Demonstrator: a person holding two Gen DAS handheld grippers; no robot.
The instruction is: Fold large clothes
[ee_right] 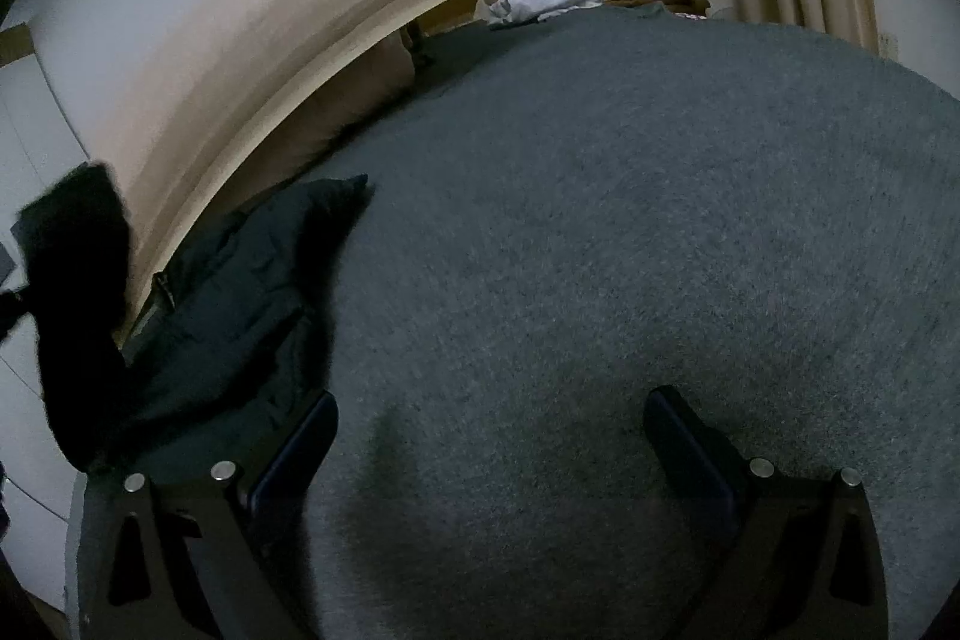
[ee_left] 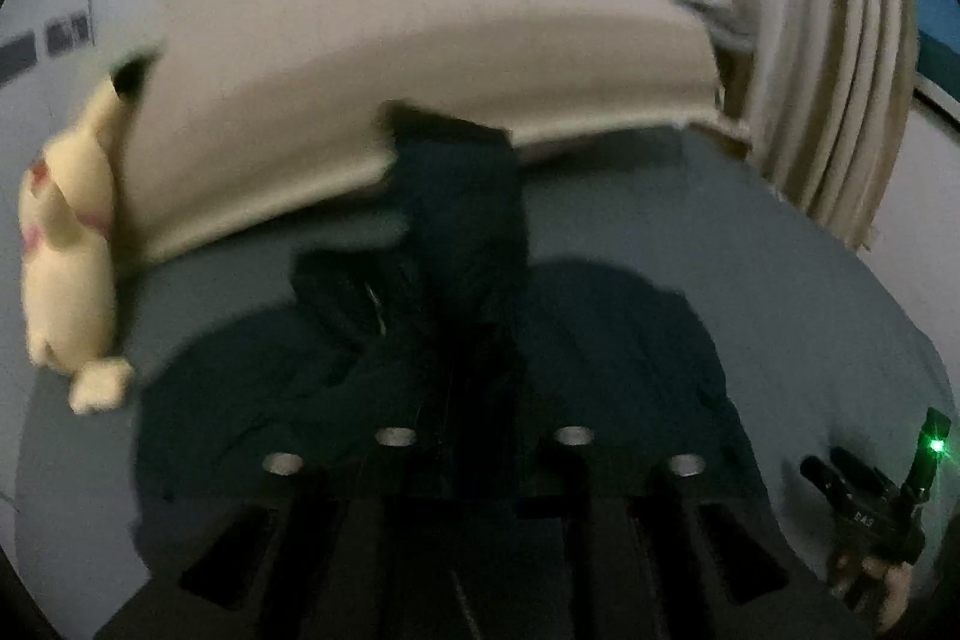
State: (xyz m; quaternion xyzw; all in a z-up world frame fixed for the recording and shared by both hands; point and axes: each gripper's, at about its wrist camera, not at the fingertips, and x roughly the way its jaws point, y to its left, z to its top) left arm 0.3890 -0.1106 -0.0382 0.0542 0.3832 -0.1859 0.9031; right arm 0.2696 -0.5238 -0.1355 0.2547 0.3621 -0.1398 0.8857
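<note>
Dark, rumpled, padded jacket [ee_left: 432,340] lying on grey bed cover [ee_right: 600,250], one sleeve thrown up toward beige headboard [ee_left: 420,58]. Sleeve fold probably under way. Left gripper [ee_left: 480,460]: grip impossible to tell. Right gripper [ee_right: 492,460] spread, empty. Next: seize far sleeve.

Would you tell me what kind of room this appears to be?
Most likely a bedroom: a grey bed cover under the dark garment, a beige headboard, and a plush toy lying beside it.
</note>
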